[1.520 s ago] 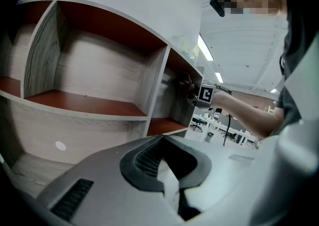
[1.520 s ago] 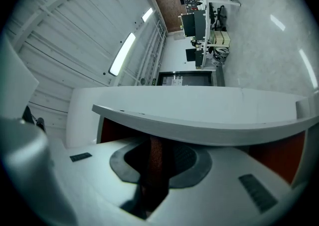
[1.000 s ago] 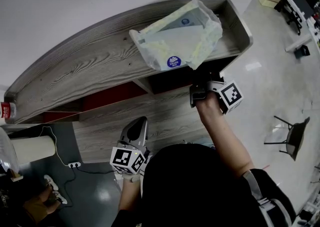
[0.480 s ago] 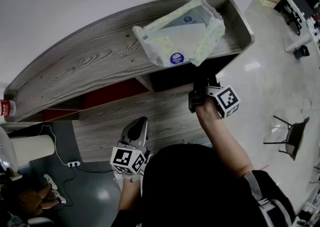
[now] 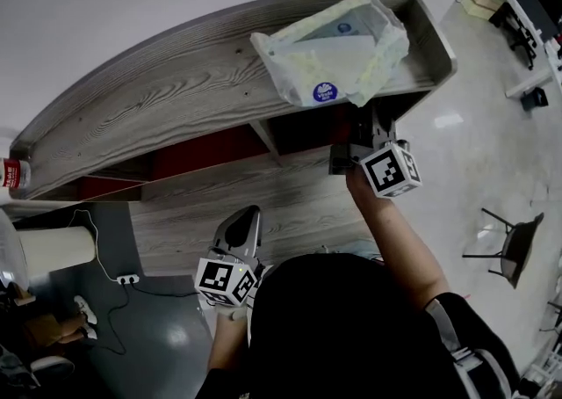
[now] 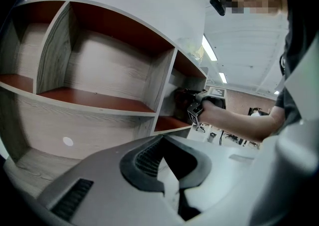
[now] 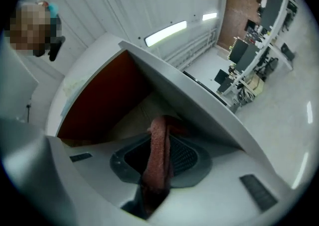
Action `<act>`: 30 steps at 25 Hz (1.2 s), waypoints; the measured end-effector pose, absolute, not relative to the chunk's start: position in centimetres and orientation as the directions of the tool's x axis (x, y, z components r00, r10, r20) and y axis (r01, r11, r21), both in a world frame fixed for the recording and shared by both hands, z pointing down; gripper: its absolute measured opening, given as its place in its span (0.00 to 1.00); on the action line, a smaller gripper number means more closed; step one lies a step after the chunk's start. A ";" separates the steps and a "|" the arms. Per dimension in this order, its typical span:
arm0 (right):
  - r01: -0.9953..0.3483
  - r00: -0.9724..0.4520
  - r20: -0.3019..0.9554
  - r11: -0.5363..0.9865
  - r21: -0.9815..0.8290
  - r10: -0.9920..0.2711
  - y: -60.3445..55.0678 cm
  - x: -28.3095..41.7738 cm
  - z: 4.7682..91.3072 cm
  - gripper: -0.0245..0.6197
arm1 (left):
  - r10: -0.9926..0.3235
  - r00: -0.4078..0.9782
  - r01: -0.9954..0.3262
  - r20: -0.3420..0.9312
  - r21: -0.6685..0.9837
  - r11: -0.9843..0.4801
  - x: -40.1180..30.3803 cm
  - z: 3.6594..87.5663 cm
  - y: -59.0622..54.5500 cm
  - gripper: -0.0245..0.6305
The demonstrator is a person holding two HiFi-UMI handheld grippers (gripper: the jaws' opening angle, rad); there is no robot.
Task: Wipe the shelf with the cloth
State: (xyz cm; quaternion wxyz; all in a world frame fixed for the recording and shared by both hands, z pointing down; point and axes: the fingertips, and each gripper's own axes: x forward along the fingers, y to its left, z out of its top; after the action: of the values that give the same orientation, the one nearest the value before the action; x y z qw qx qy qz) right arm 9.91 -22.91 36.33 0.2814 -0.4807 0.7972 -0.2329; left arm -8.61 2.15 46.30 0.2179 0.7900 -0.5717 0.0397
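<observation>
The wood-grain shelf unit [image 5: 167, 103] has red-backed compartments [image 6: 94, 99]. My right gripper [image 5: 355, 132] reaches into the right-hand compartment under the top board, its marker cube tipped toward me. It is shut on a reddish-brown cloth [image 7: 159, 155], which hangs pinched between the jaws, with the red back panel [image 7: 102, 93] just ahead. The left gripper view shows that gripper [image 6: 192, 104] and the dark cloth [image 6: 180, 98] at the compartment's mouth. My left gripper [image 5: 248, 214] hangs low in front of the shelf, shut with nothing between its jaws [image 6: 169, 172].
A crumpled plastic bag [image 5: 338, 50] lies on the top board above the right gripper. A red-labelled bottle [image 5: 10, 174] stands at the top's far left. A white cylinder [image 5: 54, 248] and a power strip [image 5: 128, 279] sit on the floor at left, a chair [image 5: 509, 239] at right.
The right gripper has risen and rolled, pushing farther up into the right compartment with the cloth. The left gripper has stayed where it was.
</observation>
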 end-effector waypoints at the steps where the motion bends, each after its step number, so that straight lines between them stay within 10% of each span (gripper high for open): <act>1: -0.664 -0.376 -0.228 0.433 -0.610 -0.898 -23.1 9.9 35.9 0.13 | -0.888 0.337 -0.923 0.314 0.298 -0.245 -8.8 46.3 2.4 0.04; 17: -0.713 -0.627 -0.313 0.688 -0.139 -0.713 -20.9 -1.3 31.3 0.12 | -0.908 0.261 -0.941 0.329 0.296 -0.163 -10.4 46.6 4.8 0.04; 30: -0.555 -0.817 -0.076 0.744 0.371 -0.572 -17.9 -8.1 35.9 0.13 | -0.908 0.252 -0.941 0.334 0.302 -0.150 -10.8 47.1 4.7 0.04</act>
State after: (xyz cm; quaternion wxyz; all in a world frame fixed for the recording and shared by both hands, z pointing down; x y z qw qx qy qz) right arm -8.07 -17.91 35.88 -0.0213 -0.3018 0.9336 0.1920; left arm -10.83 4.69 47.09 0.2288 0.7573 -0.6106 0.0362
